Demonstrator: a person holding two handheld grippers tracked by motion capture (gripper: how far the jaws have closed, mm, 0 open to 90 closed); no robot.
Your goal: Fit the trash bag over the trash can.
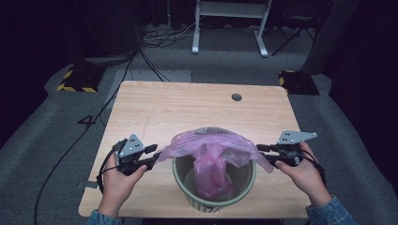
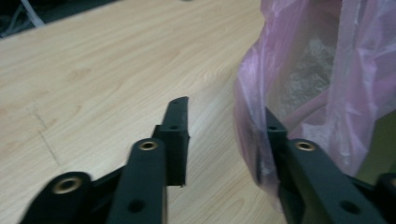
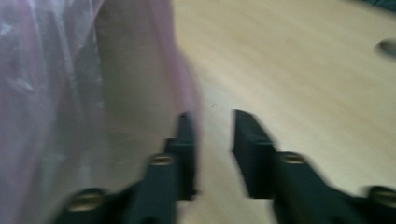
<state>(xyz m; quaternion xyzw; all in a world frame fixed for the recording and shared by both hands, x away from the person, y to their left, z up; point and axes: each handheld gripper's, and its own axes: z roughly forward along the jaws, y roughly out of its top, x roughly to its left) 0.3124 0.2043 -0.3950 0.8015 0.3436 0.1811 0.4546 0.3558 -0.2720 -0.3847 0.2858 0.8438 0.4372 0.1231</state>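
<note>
Bag (image 1: 211,154), pink film, looking light, limp, slippery; draping over bin (image 1: 213,199). Both grippers' jaws are standing spread, pinching nothing, film brushing one jaw apiece; take hold at the rim.

A bin (image 1: 214,187) stands on the table (image 1: 187,108) near its front edge, about midway across. A bag (image 1: 206,147) hangs inside the bin, and its mouth spreads out over the rim on both sides. The left gripper (image 1: 151,155) lies left of the bin at the bag's left edge, and the right gripper (image 1: 263,153) lies right of it. A small hole (image 1: 236,97) sits in the table behind the bin, toward the far right.
</note>
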